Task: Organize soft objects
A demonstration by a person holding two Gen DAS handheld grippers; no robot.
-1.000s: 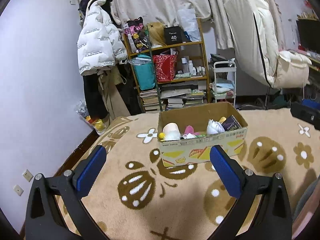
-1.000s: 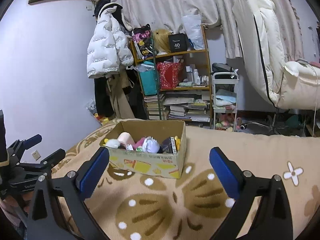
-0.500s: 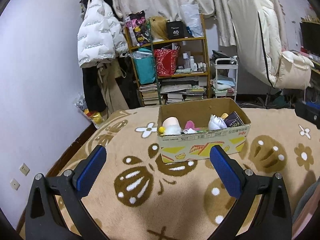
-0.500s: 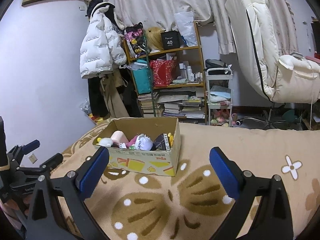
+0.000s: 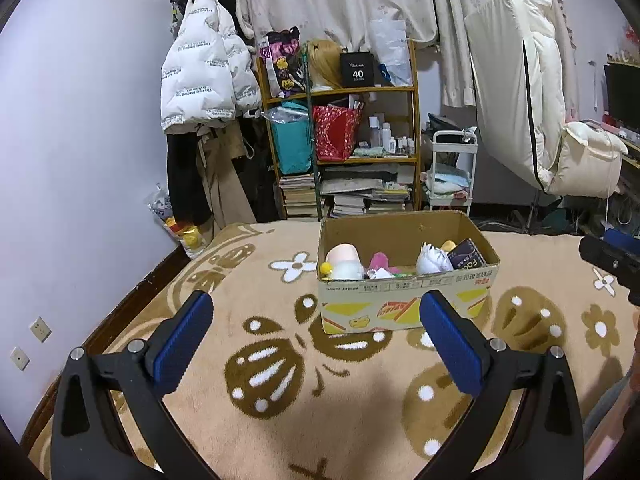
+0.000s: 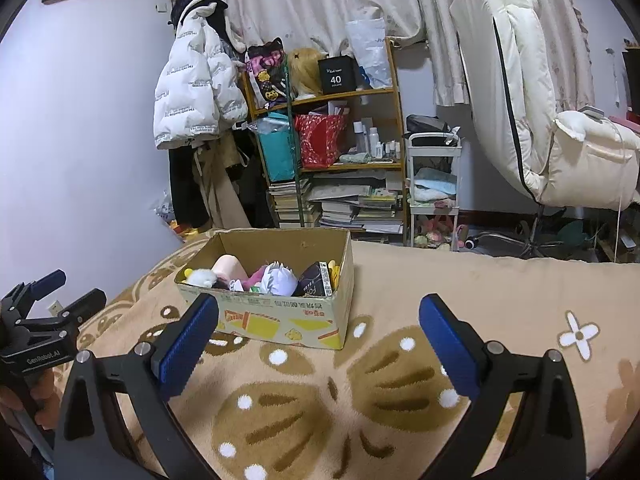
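Note:
A cardboard box (image 5: 404,304) (image 6: 280,322) stands on the beige patterned blanket (image 5: 280,392) (image 6: 460,292). Inside lie several soft toys: a pale pink one (image 5: 343,255) (image 6: 229,265), a white spiky one (image 5: 433,260) (image 6: 280,280), a magenta one (image 5: 379,261) and a dark pouch (image 5: 466,255) (image 6: 316,278). My left gripper (image 5: 316,340) is open and empty, a short way in front of the box. My right gripper (image 6: 318,340) is also open and empty, in front of the box's right corner. The left gripper (image 6: 48,320) shows at the right wrist view's left edge.
A cluttered wooden shelf (image 5: 344,148) (image 6: 332,140) with books and bags stands behind the bed. A white puffer jacket (image 5: 204,80) hangs to its left. A small white trolley (image 5: 452,172) and a cream chair (image 5: 560,148) stand at the right. The blanket's left edge (image 5: 132,300) drops to the floor.
Both grippers have drawn back and tilted slightly, so the box sits a little farther and higher in view. Both stay open and empty.

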